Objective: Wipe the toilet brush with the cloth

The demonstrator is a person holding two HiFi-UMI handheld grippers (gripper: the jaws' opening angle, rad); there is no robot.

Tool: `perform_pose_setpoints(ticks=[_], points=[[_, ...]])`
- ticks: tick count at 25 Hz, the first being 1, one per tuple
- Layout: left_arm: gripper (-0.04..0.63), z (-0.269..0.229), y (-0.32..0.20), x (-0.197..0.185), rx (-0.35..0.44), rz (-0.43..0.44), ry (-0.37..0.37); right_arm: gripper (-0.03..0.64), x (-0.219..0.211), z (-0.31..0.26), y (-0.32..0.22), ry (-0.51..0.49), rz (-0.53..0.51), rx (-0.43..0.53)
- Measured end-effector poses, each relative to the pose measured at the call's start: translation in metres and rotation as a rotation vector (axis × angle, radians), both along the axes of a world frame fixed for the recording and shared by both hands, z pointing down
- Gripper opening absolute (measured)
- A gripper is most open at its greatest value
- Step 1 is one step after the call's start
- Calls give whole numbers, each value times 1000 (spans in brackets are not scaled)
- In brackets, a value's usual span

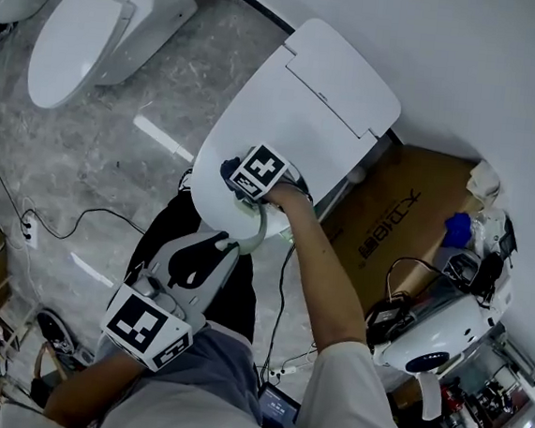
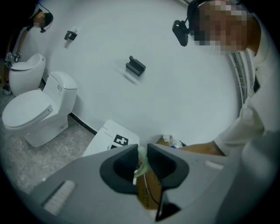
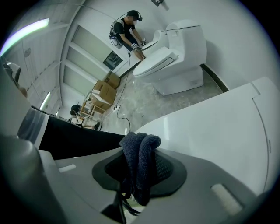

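A dark blue, coarsely knitted cloth [image 3: 136, 159], bunched into soft folds, is pinched between the jaws of the right hand-held gripper [image 3: 142, 152] at the front edge of a glossy white toilet lid [image 1: 302, 99]. Of the toilet brush [image 2: 140, 167], only a slim, smooth, pale green curved part is seen. It is clamped in the left hand-held gripper [image 2: 142, 149] near the cloth, above the marbled grey floor [image 1: 115, 137].
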State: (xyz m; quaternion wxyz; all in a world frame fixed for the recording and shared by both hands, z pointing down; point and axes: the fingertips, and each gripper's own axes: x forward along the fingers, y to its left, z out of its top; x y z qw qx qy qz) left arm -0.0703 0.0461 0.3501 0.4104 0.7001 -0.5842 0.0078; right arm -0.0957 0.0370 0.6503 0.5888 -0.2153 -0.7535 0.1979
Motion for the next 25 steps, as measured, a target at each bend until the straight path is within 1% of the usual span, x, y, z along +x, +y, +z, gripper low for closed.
perform_pose_setpoints(ticks=[7,15,25], points=[[0,1,3,-3,-13,-29,32,112,-3,16,3,41,-4,-2],[0,1,1,-4,-18,-39,34,112,-4,30,6,43,-71,23],[0,2,-1,-1,-23,-50,28,112,-1,42,6,44,-99,21]])
